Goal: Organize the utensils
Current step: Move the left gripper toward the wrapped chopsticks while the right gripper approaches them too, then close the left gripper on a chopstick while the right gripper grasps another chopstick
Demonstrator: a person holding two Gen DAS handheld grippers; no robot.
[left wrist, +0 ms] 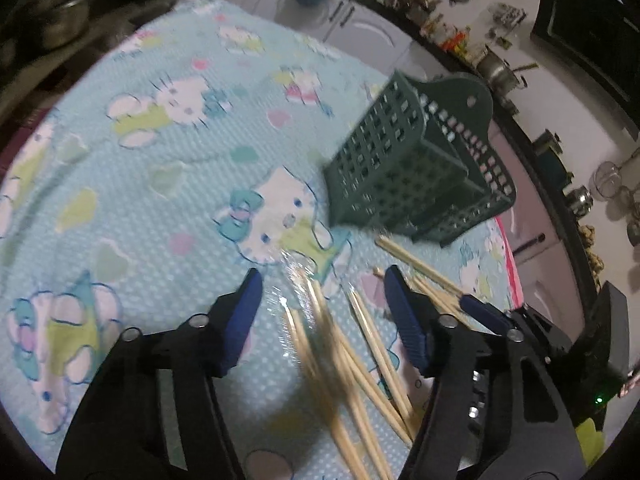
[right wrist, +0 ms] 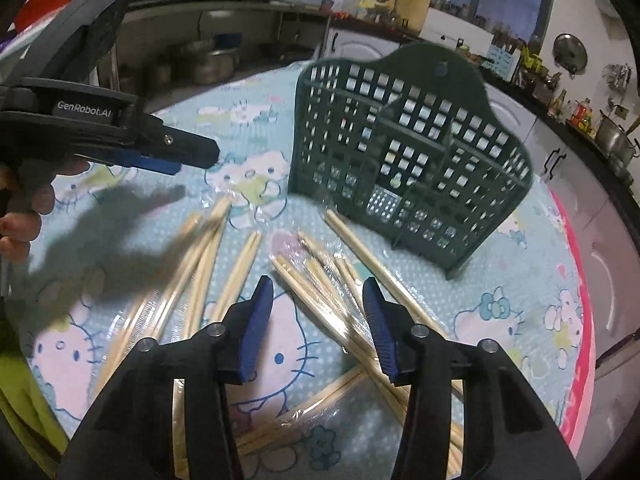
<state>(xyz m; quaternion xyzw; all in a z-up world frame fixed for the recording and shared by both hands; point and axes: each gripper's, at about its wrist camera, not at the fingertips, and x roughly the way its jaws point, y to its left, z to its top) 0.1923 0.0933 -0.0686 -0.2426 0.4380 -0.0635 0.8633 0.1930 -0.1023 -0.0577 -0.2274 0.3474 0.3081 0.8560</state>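
Left wrist view: left gripper (left wrist: 322,286) hangs with jaws apart over wrapped chopsticks (left wrist: 320,344) on the cloth (left wrist: 160,200), touching none. Right gripper (right wrist: 318,294) likewise stands parted above other chopsticks (some in clear plastic). Green holder (right wrist: 404,152) stands upright just behind them.

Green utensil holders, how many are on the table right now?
1. The green utensil holder stands upright on the cartoon-cat tablecloth, just beyond the scattered wrapped chopsticks. In the left wrist view it is to the upper right. No other shows.
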